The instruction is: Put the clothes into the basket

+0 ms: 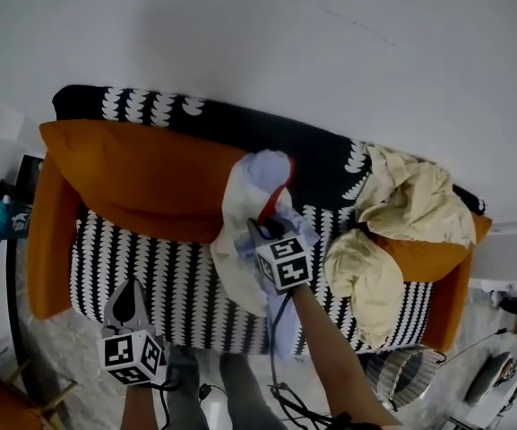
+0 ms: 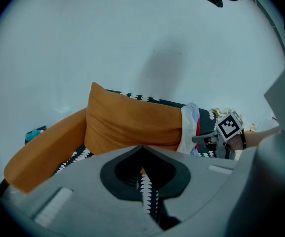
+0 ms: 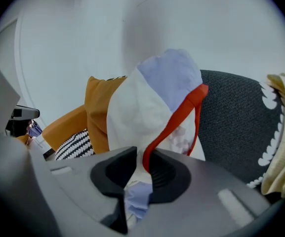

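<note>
A white and lavender garment [image 1: 251,206] with a red strap hangs over the back of the sofa [image 1: 321,155] at its middle. My right gripper [image 1: 265,229] is shut on it; in the right gripper view the cloth [image 3: 147,98] and red strap run down between the jaws of the right gripper [image 3: 141,154]. A cream garment [image 1: 406,209] lies crumpled on the sofa's right end. My left gripper [image 1: 131,307] hangs shut and empty in front of the seat's left part, apart from the clothes. A ribbed basket [image 1: 400,376] stands on the floor at the lower right.
A big orange cushion [image 1: 142,173] leans on the sofa's left half. The seat carries a black and white patterned cover [image 1: 177,285]. A person's legs [image 1: 213,388] stand before the sofa, with cables on the floor. Dark objects lie at the far right [image 1: 509,374].
</note>
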The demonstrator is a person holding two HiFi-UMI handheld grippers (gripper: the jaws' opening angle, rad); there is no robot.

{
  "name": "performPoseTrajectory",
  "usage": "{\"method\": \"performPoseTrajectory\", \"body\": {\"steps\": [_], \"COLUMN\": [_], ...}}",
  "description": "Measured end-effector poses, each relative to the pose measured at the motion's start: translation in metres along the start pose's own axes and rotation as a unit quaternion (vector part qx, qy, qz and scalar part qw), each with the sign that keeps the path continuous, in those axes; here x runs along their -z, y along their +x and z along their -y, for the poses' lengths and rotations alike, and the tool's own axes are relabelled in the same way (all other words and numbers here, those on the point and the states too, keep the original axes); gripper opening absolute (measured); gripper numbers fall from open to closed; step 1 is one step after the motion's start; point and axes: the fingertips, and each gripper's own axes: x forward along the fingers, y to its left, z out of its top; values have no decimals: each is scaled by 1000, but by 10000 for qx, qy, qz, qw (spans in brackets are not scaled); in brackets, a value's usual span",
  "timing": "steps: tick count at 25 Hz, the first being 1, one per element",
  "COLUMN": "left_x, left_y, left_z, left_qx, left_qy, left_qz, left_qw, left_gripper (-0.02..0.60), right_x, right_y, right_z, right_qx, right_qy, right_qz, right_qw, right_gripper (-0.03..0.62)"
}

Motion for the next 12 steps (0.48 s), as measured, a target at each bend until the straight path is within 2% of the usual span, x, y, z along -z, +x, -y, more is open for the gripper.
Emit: {"method": "performPoseTrajectory", "body": {"steps": [4,7,12], "left_x": [-13,-24,-47], "left_y": [-9,-18,-32], "left_z": [4,6,14], "left_qx": [90,157,523], "left_qy": [-34,92,-61], "left_qz": [98,142,297], "left_qw": [9999,9997,9982], "left_gripper": [3,3,3], "right_x": [-8,-15,-34], "right_y": [-13,-27,-60], "right_z": [-8,-17,-32], "right_qx": [33,41,97], "right_qy": [-14,-21,147], "right_qz": [-1,22,187], "right_qw": [10000,10000,9997], "right_gripper": [21,15,12]}}
